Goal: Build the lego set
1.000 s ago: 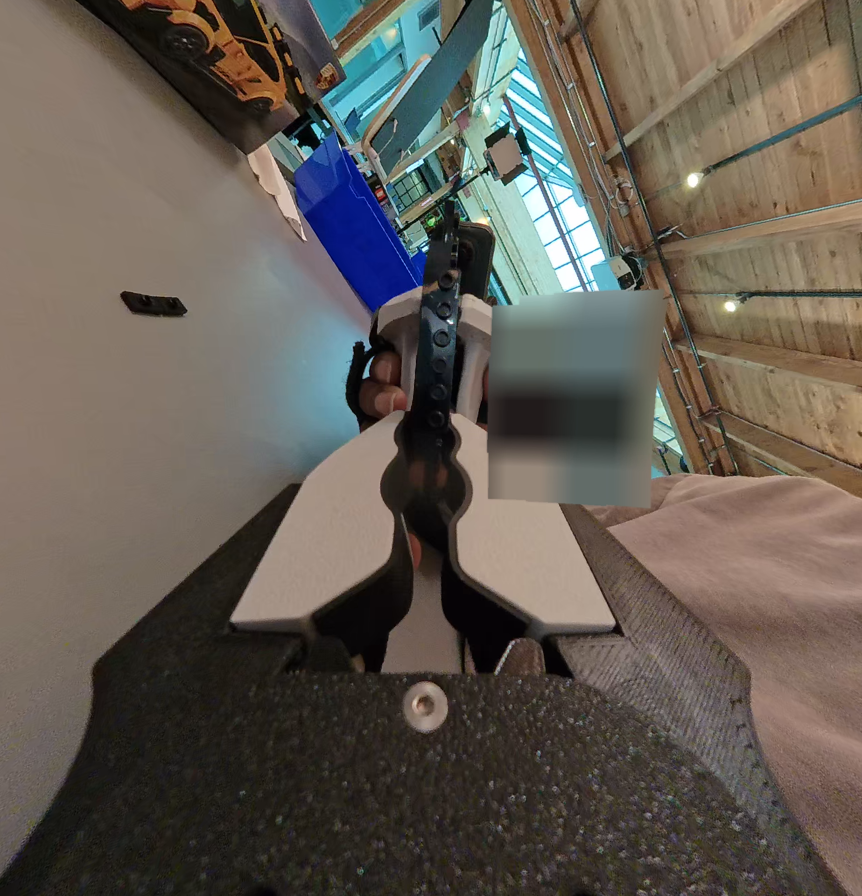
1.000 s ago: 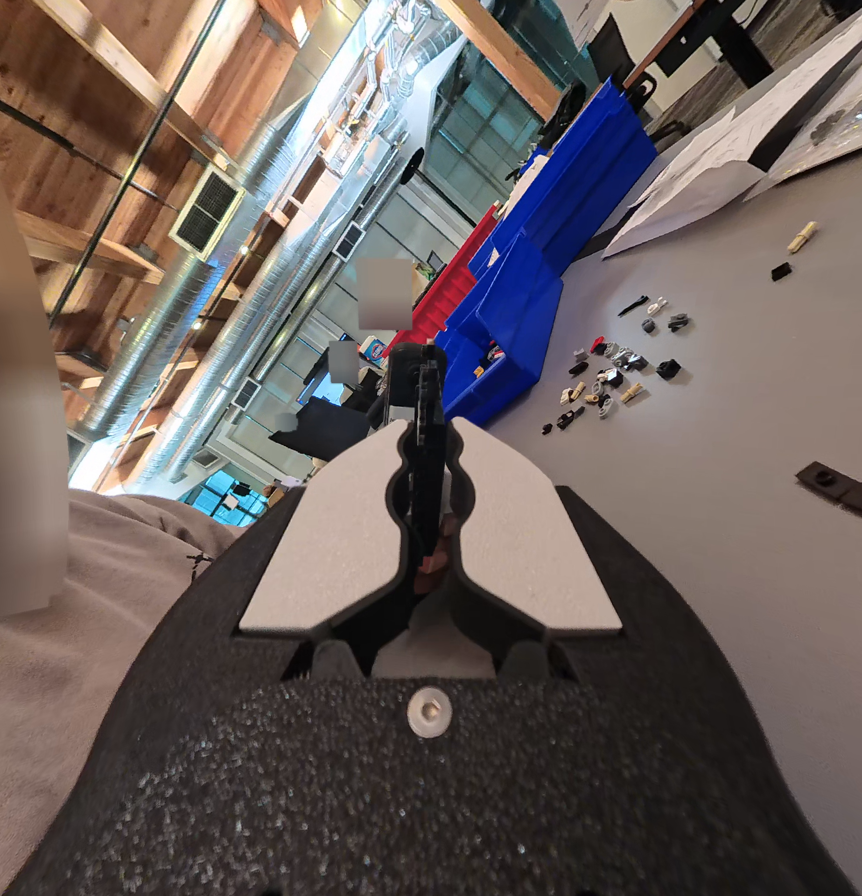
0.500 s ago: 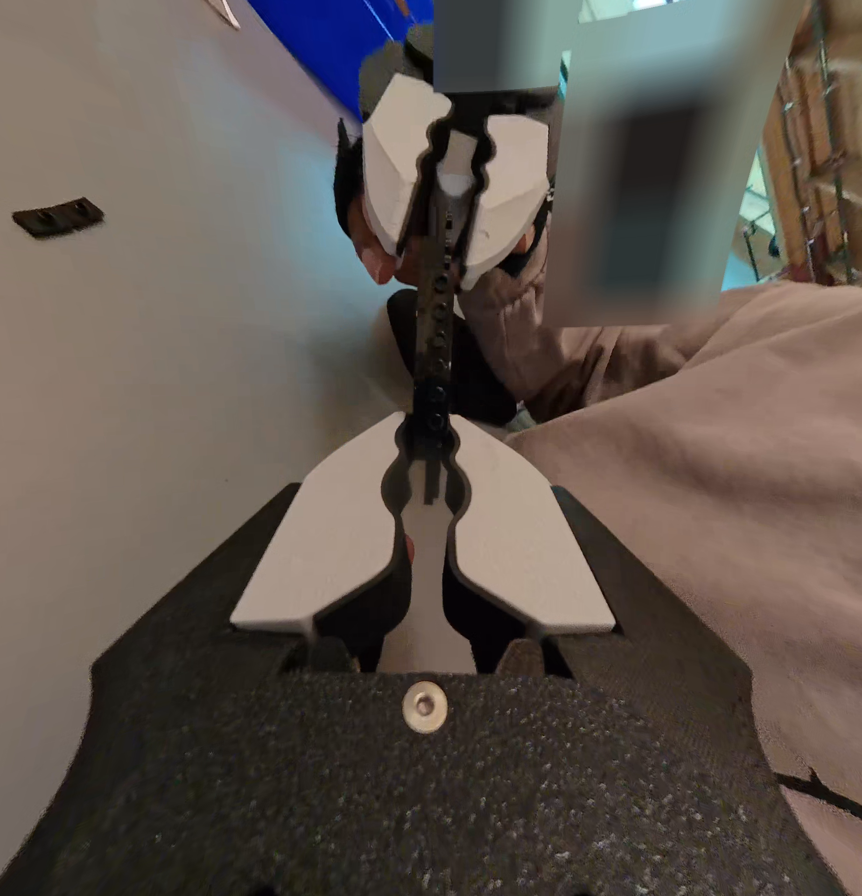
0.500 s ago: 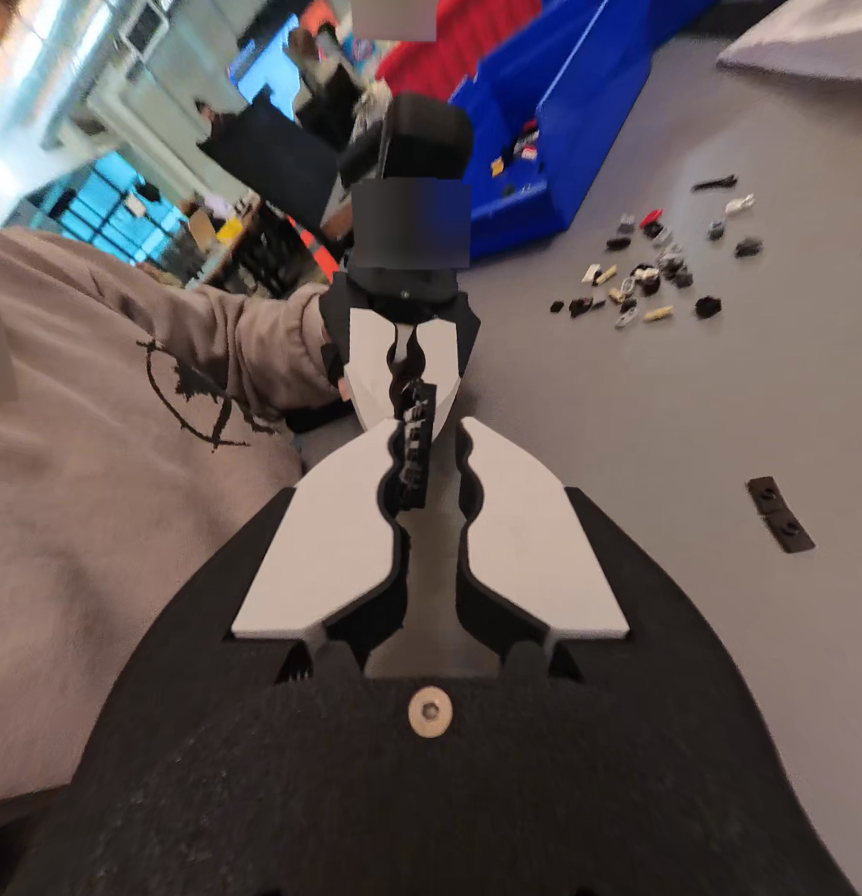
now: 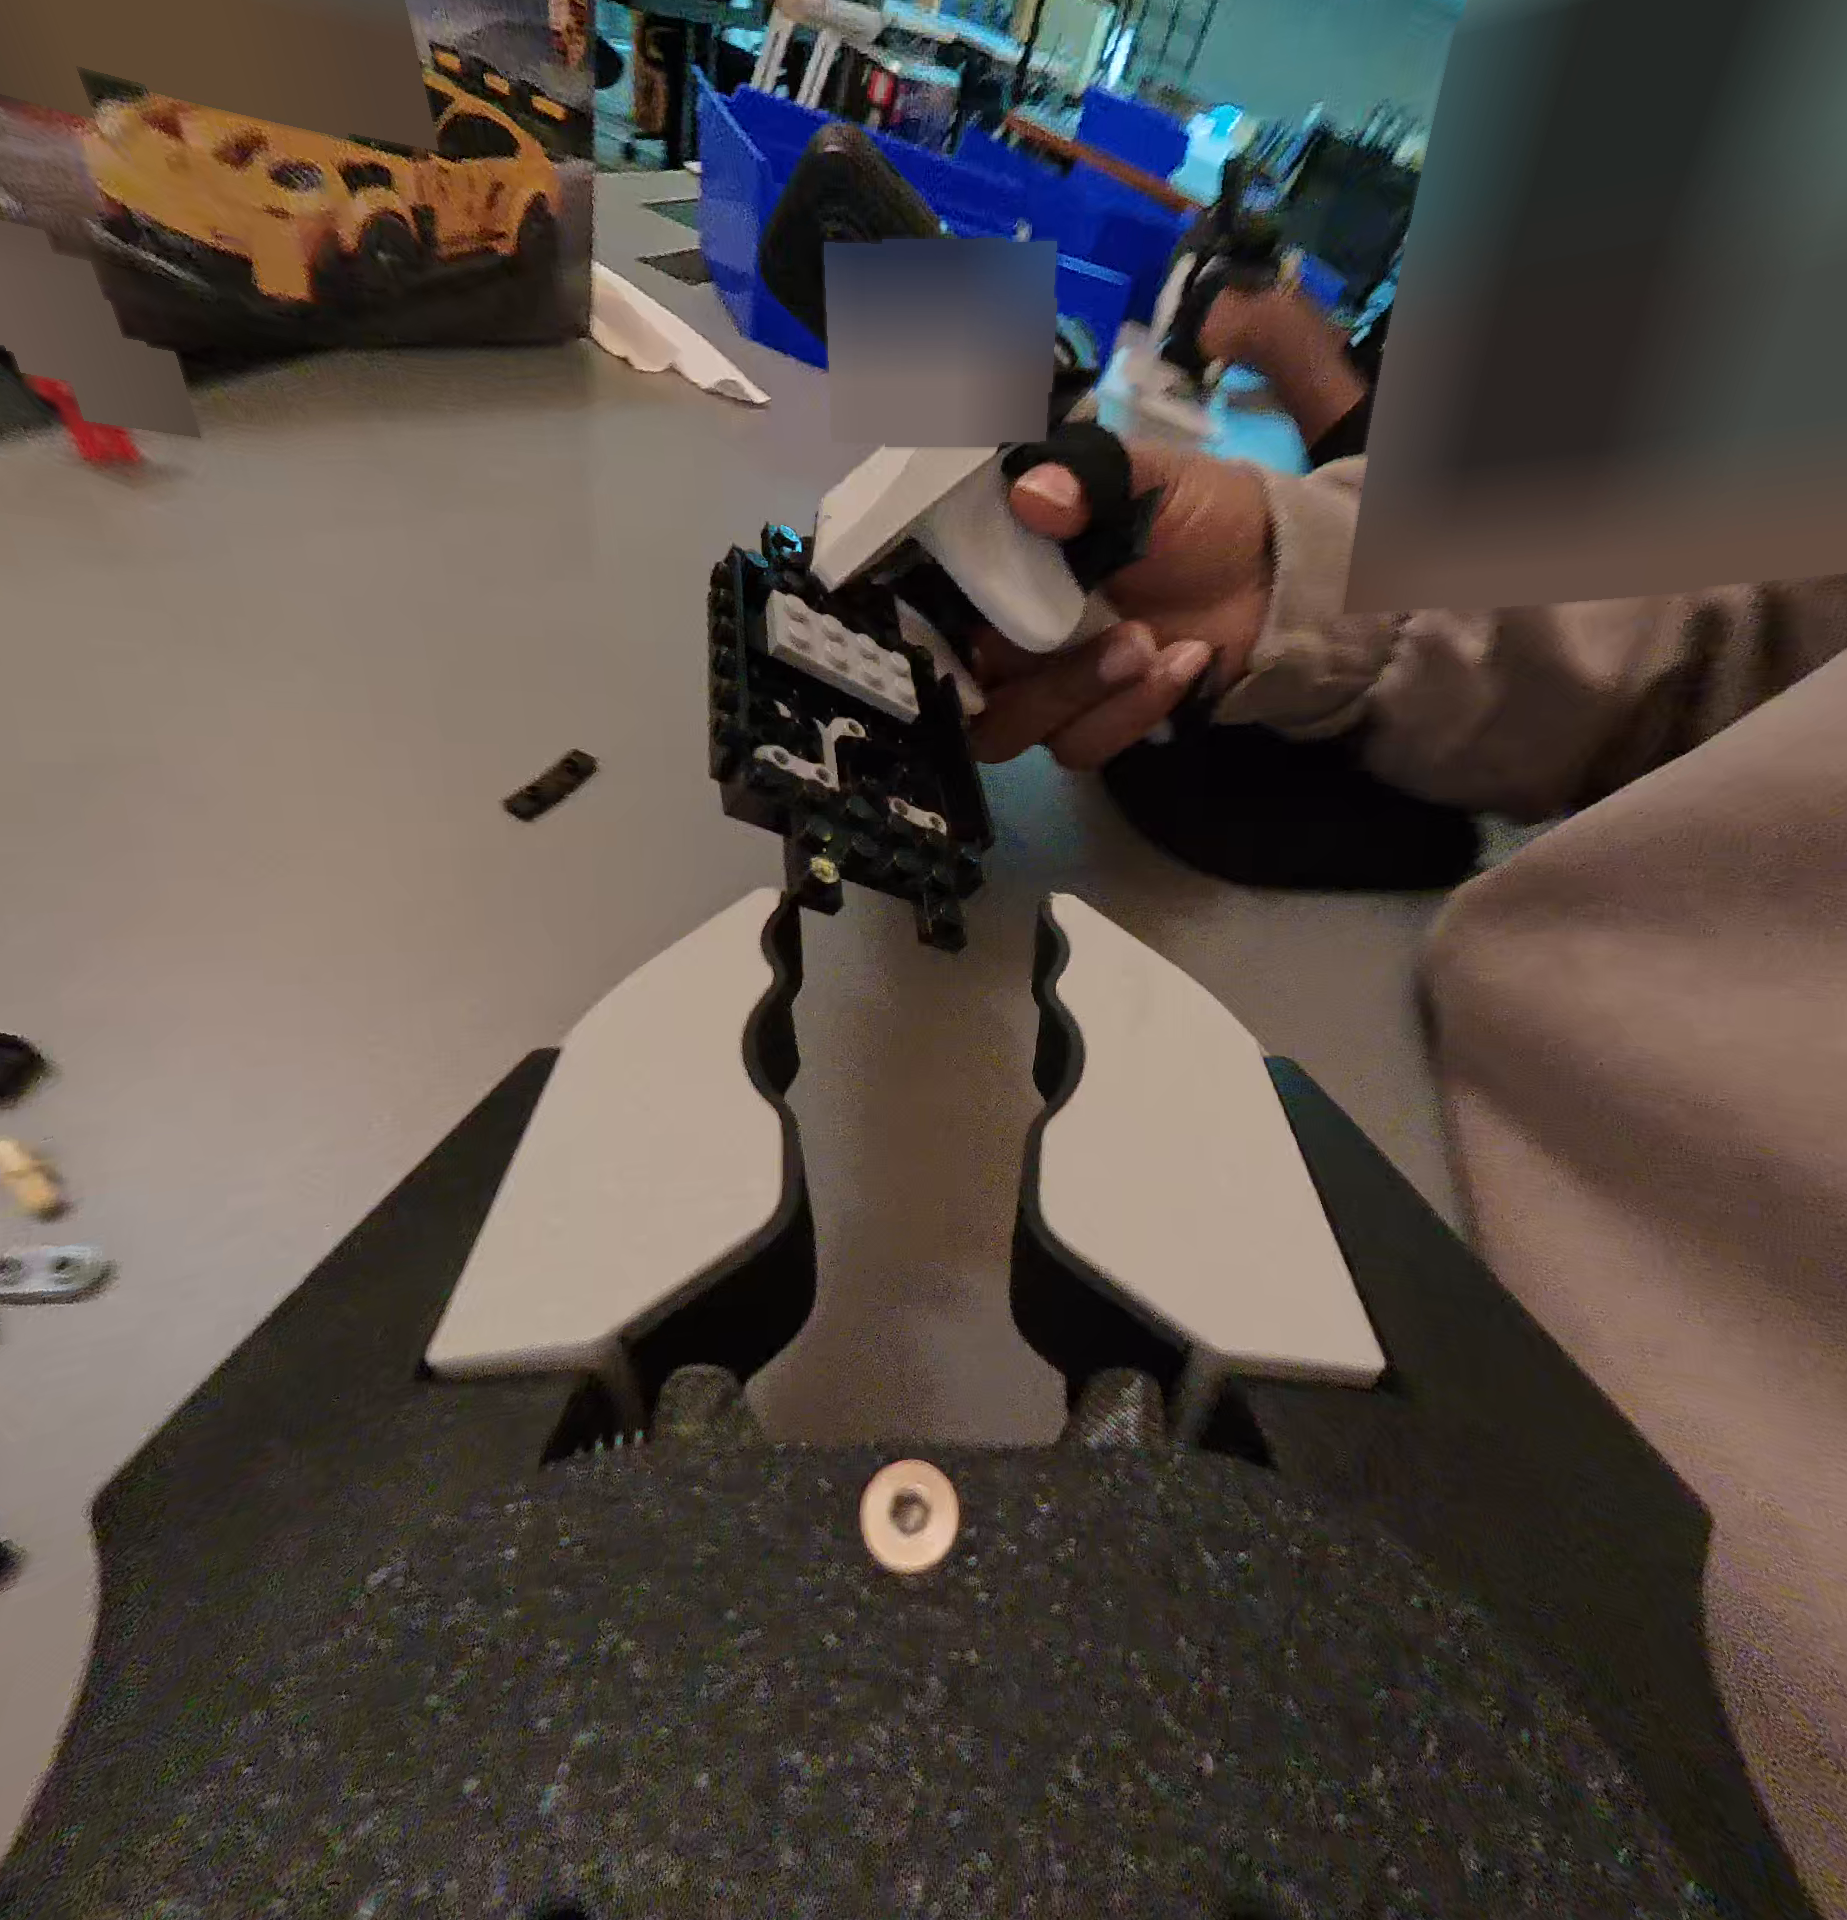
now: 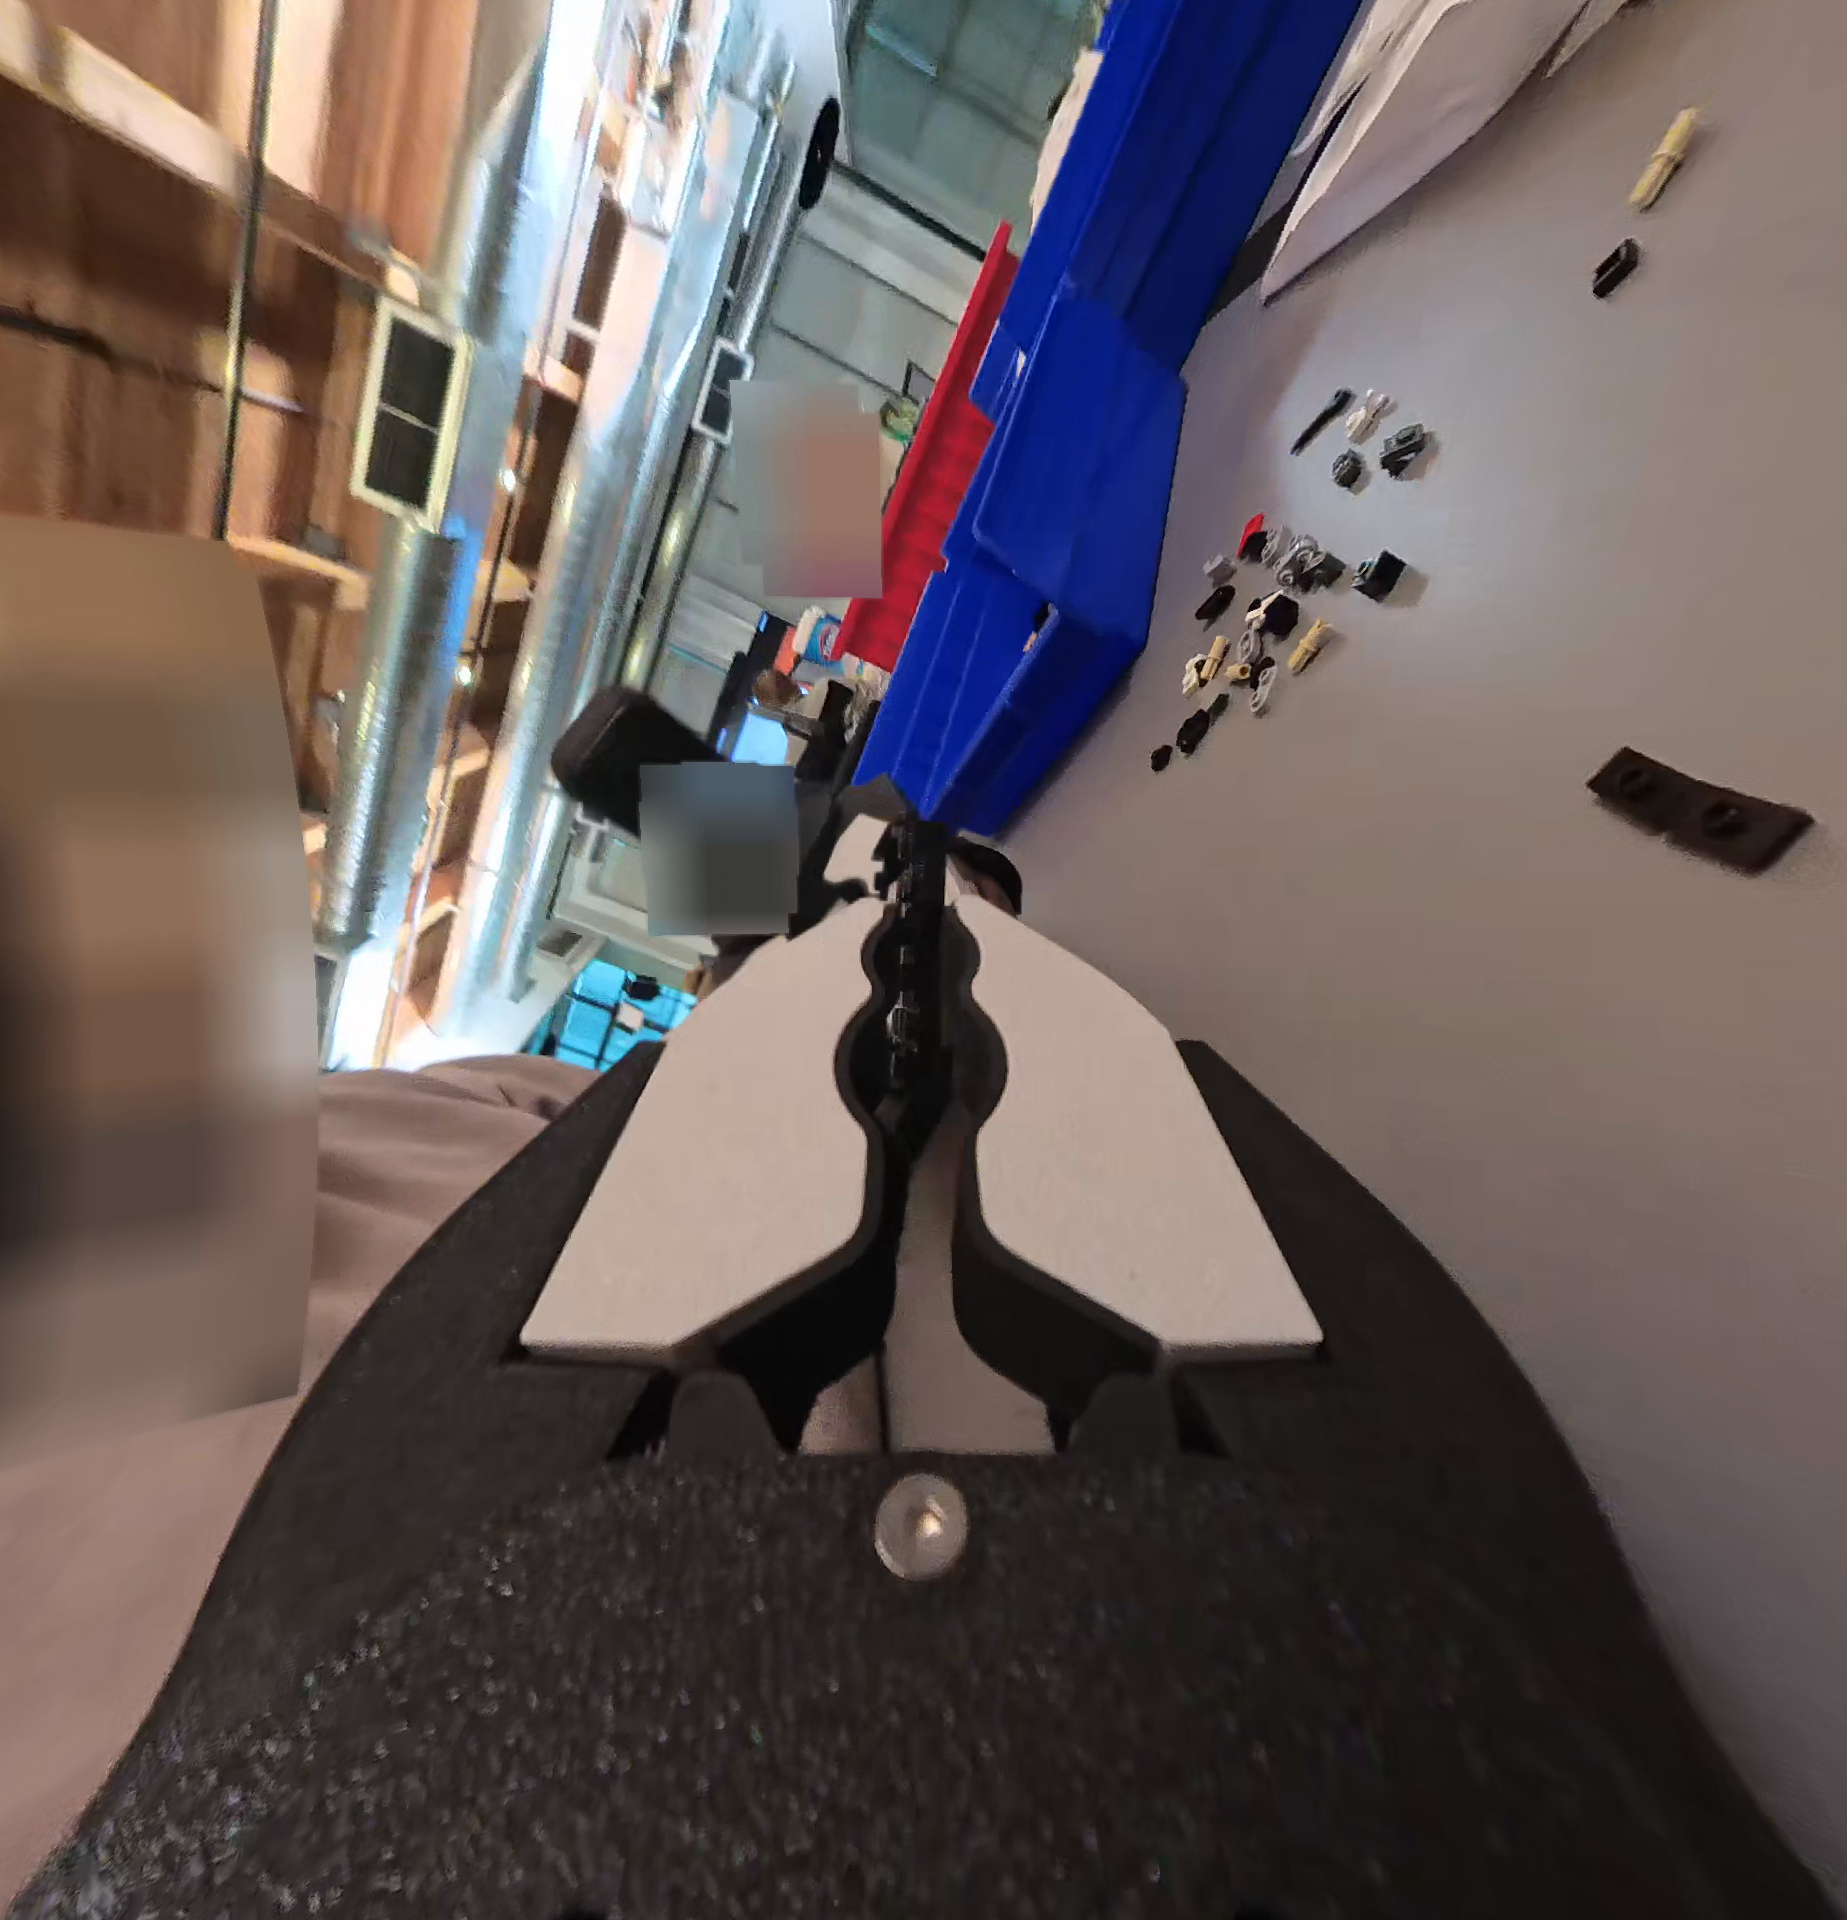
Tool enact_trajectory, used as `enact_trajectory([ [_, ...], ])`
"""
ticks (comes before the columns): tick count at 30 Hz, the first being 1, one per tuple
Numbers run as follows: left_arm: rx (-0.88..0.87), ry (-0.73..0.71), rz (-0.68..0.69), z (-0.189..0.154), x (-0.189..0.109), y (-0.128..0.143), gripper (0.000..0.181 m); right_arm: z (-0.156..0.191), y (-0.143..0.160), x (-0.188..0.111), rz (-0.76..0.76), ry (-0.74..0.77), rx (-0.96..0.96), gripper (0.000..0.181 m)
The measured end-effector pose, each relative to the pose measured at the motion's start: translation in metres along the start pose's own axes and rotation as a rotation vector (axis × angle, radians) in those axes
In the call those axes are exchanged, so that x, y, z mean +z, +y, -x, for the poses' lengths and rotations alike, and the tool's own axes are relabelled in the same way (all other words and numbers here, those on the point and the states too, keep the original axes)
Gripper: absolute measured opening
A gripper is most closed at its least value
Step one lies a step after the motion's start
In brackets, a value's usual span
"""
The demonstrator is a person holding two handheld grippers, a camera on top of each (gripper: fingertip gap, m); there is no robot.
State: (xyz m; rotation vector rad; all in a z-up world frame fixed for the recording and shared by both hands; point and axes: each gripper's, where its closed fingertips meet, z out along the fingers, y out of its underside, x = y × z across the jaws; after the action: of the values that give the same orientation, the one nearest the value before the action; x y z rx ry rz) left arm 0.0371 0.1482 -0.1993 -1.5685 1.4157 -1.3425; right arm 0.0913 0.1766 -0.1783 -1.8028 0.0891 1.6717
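Note:
A black lego chassis (image 5: 836,748) with a light grey plate on it hangs above the grey table (image 5: 275,883). My right gripper (image 5: 867,592), with a hand around it, is shut on the chassis's far end. In the right wrist view the chassis (image 6: 914,997) shows edge-on between the closed fingers of my right gripper (image 6: 917,914). My left gripper (image 5: 911,914) is open and empty, its fingertips just short of the chassis's near end. A part of the left gripper (image 6: 857,831) shows just beyond the chassis in the right wrist view.
A loose black plate (image 5: 550,784) lies on the table, also in the right wrist view (image 6: 1698,816). A cluster of small pieces (image 6: 1272,613) lies beyond it. Blue bins (image 6: 1064,520), a set box with a yellow car (image 5: 306,218), and more loose pieces (image 5: 41,1273) surround the work area. Tip to tip, the grippers are about 7 cm apart.
My left gripper has let go of the chassis, opened and drawn back a little. My right gripper, open half a second ago, has shut on the chassis and now holds it alone.

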Motion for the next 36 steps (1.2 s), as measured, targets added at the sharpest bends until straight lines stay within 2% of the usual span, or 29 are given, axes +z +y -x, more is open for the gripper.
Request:
enact_trajectory([
  [4,0.186,-0.153,0.019,0.009,0.001,-0.001,0.033,0.001,0.0,0.004,-0.039,-0.012,0.036,0.006],
  [6,0.232,-0.166,0.03,0.007,-0.001,0.0,0.013,-0.002,-0.001,0.002,-0.037,0.003,0.037,0.006],
  [8,0.256,-0.178,0.026,0.008,-0.003,-0.002,0.007,-0.004,0.001,0.002,-0.027,-0.001,0.058,0.007],
  [15,0.302,-0.231,0.016,0.013,-0.004,-0.003,0.016,-0.005,0.003,0.0,-0.047,0.0,0.072,0.006],
  [23,0.324,-0.227,-0.012,0.015,-0.007,-0.007,0.037,-0.005,0.006,-0.003,-0.042,-0.015,0.094,0.006],
  [30,0.48,-0.262,0.02,0.01,-0.007,-0.007,0.035,-0.008,0.011,-0.001,-0.031,-0.02,0.125,0.006],
  [36,0.411,-0.216,0.007,0.006,-0.008,-0.008,0.035,-0.005,0.014,-0.003,-0.002,-0.032,0.088,0.007],
])
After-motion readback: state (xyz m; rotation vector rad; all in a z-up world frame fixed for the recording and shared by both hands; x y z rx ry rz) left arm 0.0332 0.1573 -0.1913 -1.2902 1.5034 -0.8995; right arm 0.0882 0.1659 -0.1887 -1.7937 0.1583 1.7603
